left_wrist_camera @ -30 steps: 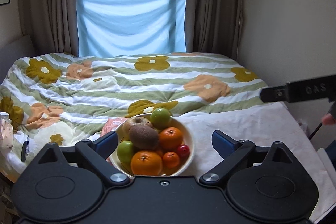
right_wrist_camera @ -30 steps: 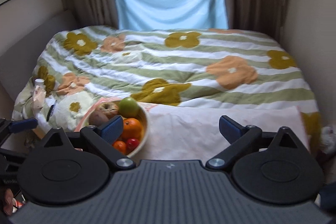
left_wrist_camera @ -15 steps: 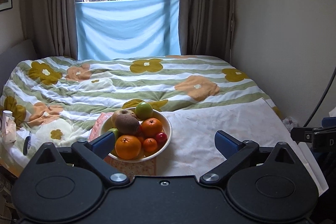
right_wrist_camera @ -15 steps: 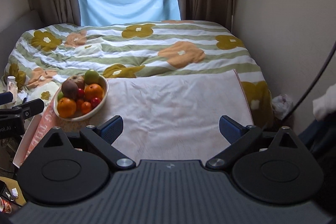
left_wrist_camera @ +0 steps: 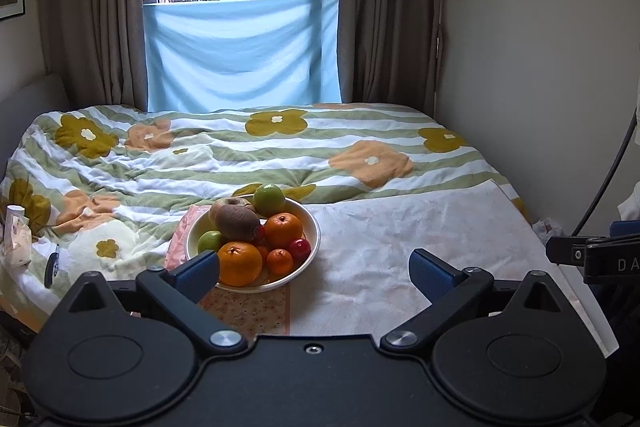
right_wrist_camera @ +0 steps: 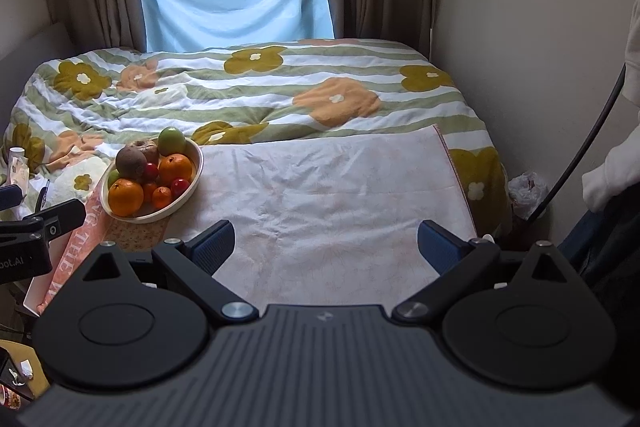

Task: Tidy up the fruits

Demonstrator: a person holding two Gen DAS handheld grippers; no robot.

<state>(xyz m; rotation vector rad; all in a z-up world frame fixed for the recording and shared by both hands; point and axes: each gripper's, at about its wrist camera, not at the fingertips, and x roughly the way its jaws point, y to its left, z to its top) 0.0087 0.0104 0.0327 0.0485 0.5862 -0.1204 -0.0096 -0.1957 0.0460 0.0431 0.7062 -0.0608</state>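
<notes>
A cream bowl (left_wrist_camera: 312, 227) full of fruit sits on a white cloth (left_wrist_camera: 400, 247) at the near end of a bed. It holds oranges (left_wrist_camera: 239, 263), a brown kiwi (left_wrist_camera: 237, 223), green apples (left_wrist_camera: 269, 197) and small red fruits (left_wrist_camera: 300, 247). My left gripper (left_wrist_camera: 314, 269) is open and empty, held back from the bowl, its left finger just before the bowl's near rim. My right gripper (right_wrist_camera: 326, 245) is open and empty over the cloth (right_wrist_camera: 320, 187), with the bowl (right_wrist_camera: 192, 183) to its far left.
A flowered quilt (left_wrist_camera: 240, 155) covers the bed beyond the cloth. A pink printed sheet (right_wrist_camera: 80, 239) lies under the bowl at the left edge. A wall (left_wrist_camera: 540, 67) runs along the right. Small items (left_wrist_camera: 16, 235) lie at the bed's left edge. A cable (right_wrist_camera: 580, 147) hangs at right.
Both grippers have pulled back from the bed and risen, so the bowl looks farther away. The right gripper has also swung right. Both stay open and empty.
</notes>
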